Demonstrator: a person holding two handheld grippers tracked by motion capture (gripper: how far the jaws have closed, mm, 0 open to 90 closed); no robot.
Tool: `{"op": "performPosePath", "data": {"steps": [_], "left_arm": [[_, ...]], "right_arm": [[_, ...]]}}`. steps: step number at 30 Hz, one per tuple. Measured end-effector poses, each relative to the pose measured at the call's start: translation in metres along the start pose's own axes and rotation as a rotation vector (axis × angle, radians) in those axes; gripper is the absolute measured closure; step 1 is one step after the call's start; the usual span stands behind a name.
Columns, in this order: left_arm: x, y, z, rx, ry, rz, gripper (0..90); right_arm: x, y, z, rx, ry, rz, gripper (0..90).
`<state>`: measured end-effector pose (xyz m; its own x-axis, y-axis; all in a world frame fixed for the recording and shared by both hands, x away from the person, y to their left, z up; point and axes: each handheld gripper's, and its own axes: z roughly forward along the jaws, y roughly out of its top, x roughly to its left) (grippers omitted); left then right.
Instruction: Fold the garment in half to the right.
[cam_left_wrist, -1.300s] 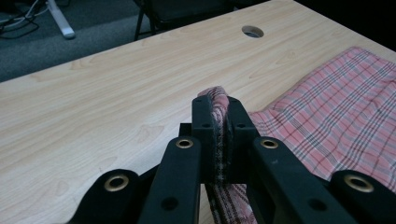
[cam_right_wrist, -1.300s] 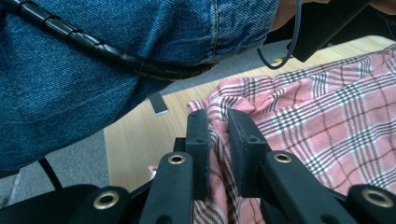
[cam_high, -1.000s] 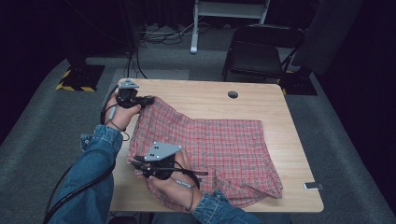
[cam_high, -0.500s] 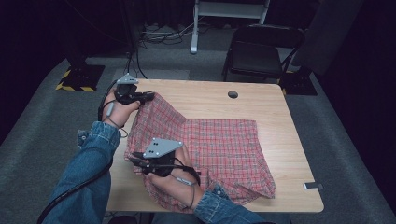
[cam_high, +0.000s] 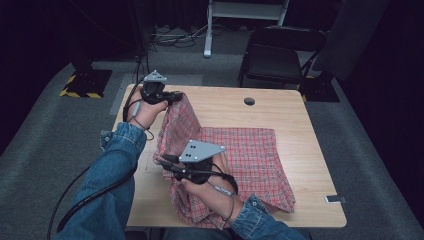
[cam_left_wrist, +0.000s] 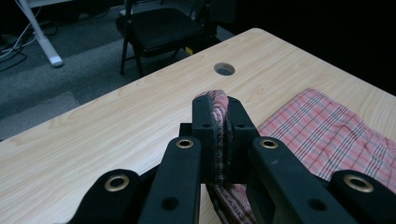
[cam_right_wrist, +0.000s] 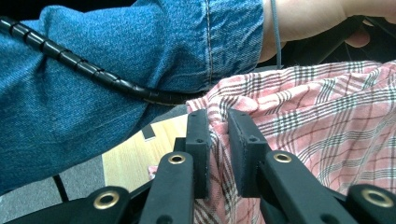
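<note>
The plaid cloth (cam_high: 240, 155) lies on the wooden table (cam_high: 305, 165), its right part spread flat on the tabletop and its left edge lifted off the wood in a raised ridge that runs between your two grippers. The low end of the cloth hangs over the near edge of the table, just beside your right wrist.

Your left gripper (cam_high: 172, 96) is clamped on the far end of that lifted edge: in the left gripper view the two black jaws stand almost together, with a thin fold of the cloth (cam_left_wrist: 217, 135) pinched between the pads and poking out past their tips. Your right gripper (cam_high: 165, 164) is likewise gripping the cloth at the near end of the ridge; in the right gripper view the fabric (cam_right_wrist: 327, 135) runs down through the narrow gap between the jaws and spreads out to the right.

Your left hand (cam_high: 147, 107) is held above the far left corner of the table, wrist bent, the gripper pointing right across the tabletop toward the round hole (cam_high: 249, 101). Your right hand (cam_high: 210, 187) sits over the near left part of the table, its gripper pointing left toward your left sleeve (cam_high: 107, 180). No writing or label can be read on anything
</note>
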<state>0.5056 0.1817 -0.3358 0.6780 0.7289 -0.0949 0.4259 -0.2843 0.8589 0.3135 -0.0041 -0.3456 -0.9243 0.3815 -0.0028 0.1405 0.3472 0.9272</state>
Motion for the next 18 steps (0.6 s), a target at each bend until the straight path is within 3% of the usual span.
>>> {"op": "performPosePath", "data": {"steps": [9, 18], "left_arm": [[-0.014, 0.015, 0.002, -0.022, -0.019, 0.013, 85.3], [0.0, 0.016, -0.035, -0.055, 0.011, 0.016, 85.2]], "right_arm": [[-0.003, 0.007, -0.021, -0.011, -0.024, 0.003, 79.2], [0.017, 0.025, 0.009, -0.002, 0.012, -0.045, 79.2]]}}
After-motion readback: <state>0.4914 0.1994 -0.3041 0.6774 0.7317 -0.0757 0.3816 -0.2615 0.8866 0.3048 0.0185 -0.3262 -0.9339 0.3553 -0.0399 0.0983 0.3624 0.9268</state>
